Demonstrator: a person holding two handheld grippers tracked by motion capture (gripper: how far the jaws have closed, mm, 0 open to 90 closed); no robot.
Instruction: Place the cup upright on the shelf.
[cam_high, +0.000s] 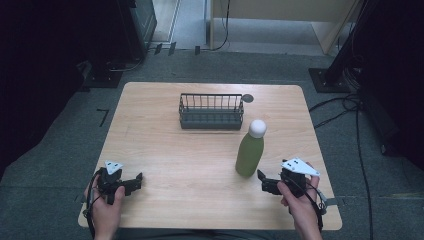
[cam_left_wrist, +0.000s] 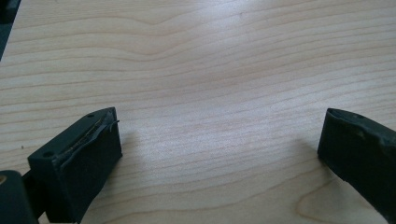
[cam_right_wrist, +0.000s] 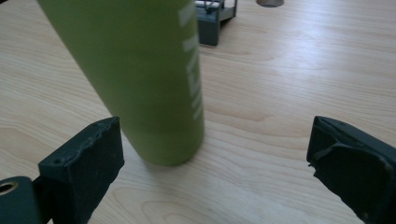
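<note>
a light wooden counter (cam_high: 175, 165) is seen from above, standing on grey carpet. a green bottle (cam_high: 249, 154) with a white cap (cam_high: 258, 128) is stood upright on the right half of the counter, nearer the person's edge than the far edge. behind it and a little to the left, a dark wire basket (cam_high: 211, 112) is set near the far edge, well apart from the bottle. a small round grey disc (cam_high: 247, 98) is seen in the counter just beside the basket's far right corner.

the left gripper (cam_high: 131, 184) is held low over the near left part of the counter by the left hand (cam_high: 106, 210), with a grey three-cornered plate on top. in the left gripper view its jaws are spread wide, and bare wood grain is seen between them.

the right gripper (cam_high: 263, 181) is held by the right hand (cam_high: 301, 207) near the near right edge, just beside the foot of the bottle. in the right gripper view its jaws are also spread wide and nothing is held; the bottle (cam_right_wrist: 140, 79) is seen close ahead, toward the left jaw, with white lettering running down its side, and no contact with either jaw can be made out. a corner of the basket (cam_right_wrist: 212, 18) is seen beyond it.
</note>
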